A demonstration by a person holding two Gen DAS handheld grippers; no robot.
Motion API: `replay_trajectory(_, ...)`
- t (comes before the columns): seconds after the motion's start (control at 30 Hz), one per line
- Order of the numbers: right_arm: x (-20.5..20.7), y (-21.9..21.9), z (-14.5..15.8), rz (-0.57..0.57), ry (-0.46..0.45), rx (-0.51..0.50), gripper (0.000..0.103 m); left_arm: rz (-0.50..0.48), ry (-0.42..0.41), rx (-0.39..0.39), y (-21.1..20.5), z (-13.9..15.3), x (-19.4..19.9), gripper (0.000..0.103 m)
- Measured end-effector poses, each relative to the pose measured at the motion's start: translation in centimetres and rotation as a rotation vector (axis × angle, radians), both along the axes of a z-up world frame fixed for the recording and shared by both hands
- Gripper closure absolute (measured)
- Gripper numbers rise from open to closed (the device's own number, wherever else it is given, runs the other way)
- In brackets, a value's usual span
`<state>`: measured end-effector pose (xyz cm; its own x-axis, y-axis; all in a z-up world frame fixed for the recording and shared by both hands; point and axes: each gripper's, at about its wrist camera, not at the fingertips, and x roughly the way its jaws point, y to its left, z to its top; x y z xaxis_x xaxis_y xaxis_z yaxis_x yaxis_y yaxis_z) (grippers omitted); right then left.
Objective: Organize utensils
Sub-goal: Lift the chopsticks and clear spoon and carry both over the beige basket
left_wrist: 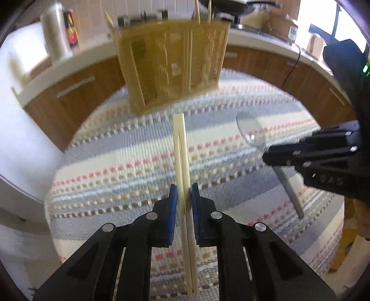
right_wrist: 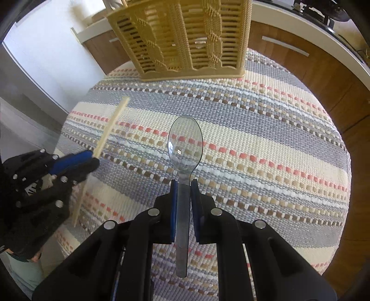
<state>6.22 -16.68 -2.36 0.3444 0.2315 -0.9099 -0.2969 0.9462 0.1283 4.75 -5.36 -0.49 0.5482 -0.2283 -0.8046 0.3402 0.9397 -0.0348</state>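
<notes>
My left gripper (left_wrist: pixel 184 188) is shut on a pair of pale wooden chopsticks (left_wrist: pixel 180 148) that point toward a tan woven utensil basket (left_wrist: pixel 171 69) at the far side of the round table. My right gripper (right_wrist: pixel 184 183) is shut on a clear plastic spoon (right_wrist: pixel 185 143), bowl forward, held above the striped cloth. The basket (right_wrist: pixel 182 34) stands straight ahead in the right wrist view. The left gripper (right_wrist: pixel 92 159) with the chopsticks (right_wrist: pixel 111 125) shows at the left there. The right gripper (left_wrist: pixel 266 157) and spoon (left_wrist: pixel 251 132) show at the right in the left wrist view.
A striped woven cloth (right_wrist: pixel 266 143) covers the round table. Chopsticks stand in the basket (left_wrist: pixel 198 11). Behind it runs a white counter (left_wrist: pixel 266 39) over wooden cabinets (left_wrist: pixel 76 92), with a paper roll (left_wrist: pixel 55 30) and a bottle (left_wrist: pixel 70 27).
</notes>
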Motion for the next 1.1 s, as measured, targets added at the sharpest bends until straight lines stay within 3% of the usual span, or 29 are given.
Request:
replay_trajectory(0.37, -1.7, -2.0, 8.6, 0.028, -0.196, 0.082, 0.093, 0.053, -0.278, -0.162, 1.4, 9.4, -1.0, 0.093)
replay_trajectory(0.7, -0.3, -1.8, 15.5, 0.029, -0.41, 0.163, 0.093, 0.08, -0.495, -0.299, 3.8, 15.7, 0.1, 0.093)
replay_trajectory(0.93, 2.8, -1.8, 19.4, 0.007, -0.61, 0.226, 0.093, 0.111, -0.619, -0.389, 5.3, 18.0, 3.2, 0.093)
replay_trajectory(1.1, 5.4, -2.5, 20.9, -0.027, -0.726, 0.267, 0.093, 0.11, -0.691, -0.427, 5.0, 17.3, 6.2, 0.093)
